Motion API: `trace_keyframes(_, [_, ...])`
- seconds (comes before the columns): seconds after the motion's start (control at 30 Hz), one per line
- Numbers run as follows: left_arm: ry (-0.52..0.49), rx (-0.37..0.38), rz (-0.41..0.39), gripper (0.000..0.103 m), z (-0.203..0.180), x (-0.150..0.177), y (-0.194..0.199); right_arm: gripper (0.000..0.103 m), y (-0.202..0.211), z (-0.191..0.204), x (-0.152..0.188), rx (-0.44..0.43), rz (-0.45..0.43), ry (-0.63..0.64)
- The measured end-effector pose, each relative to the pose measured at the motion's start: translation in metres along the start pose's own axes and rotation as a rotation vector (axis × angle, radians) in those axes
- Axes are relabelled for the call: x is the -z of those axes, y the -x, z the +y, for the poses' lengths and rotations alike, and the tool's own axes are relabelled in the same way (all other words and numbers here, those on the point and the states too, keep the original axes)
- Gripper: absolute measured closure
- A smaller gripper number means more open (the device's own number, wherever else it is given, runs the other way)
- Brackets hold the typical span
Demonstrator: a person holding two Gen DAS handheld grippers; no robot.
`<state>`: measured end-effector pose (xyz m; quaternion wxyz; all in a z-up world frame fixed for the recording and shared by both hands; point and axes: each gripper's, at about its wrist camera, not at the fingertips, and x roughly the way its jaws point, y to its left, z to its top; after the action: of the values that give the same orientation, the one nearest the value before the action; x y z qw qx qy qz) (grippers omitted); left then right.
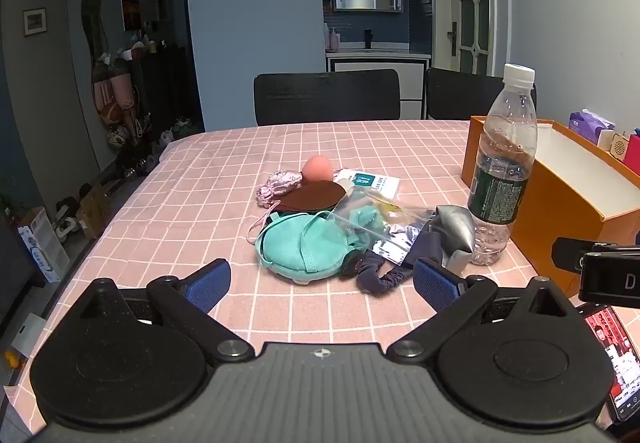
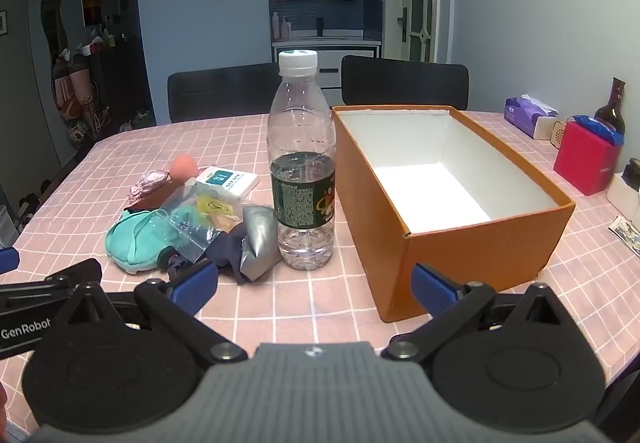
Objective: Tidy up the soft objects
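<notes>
In the left wrist view, the left gripper (image 1: 322, 279) has its jaws wide apart with nothing between them, and it hovers over the near edge of the table (image 1: 180, 179), which is covered with a pink checked cloth. The soft objects lie in one small heap near the middle of the table, straight ahead of these jaws. Closest is a teal fabric pouch (image 1: 300, 243), just beyond the gap of the jaws and slightly to the left of its centre. A dark blue scrunchie (image 1: 380, 277) lies just beside the right pad. Behind them are a clear plastic bag (image 1: 380, 219), a brown round pad (image 1: 312, 197), a pink shiny pouch (image 1: 278, 183) and a peach sponge ball (image 1: 317, 168). A water bottle (image 1: 504, 171) stands at the right of the heap, and the orange box (image 1: 560, 203) is behind it.

In the right wrist view, the right gripper (image 2: 314, 289) also has wide, empty jaws. Here the orange box (image 2: 480, 255) is ahead and to the right, open and empty, with its long axis running away from the near edge. The water bottle (image 2: 303, 171) stands straight ahead, between heap and box. The teal fabric pouch (image 2: 136, 239) lies well to the left of these jaws.

I judge that the left gripper is nearer to the heap, and the pouch is its easiest first target; the bottle may stand in the way to the box.
</notes>
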<state>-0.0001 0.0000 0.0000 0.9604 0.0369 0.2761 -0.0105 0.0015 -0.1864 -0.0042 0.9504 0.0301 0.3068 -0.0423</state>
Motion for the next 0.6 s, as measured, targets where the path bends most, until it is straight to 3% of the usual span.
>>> trace_keyframes(0.6, [-0.003, 0.02, 0.011, 0.0, 0.0009, 0.0012, 0.0002, 0.002, 0.0002, 0.0013, 0.0022, -0.015, 0.001, -0.015])
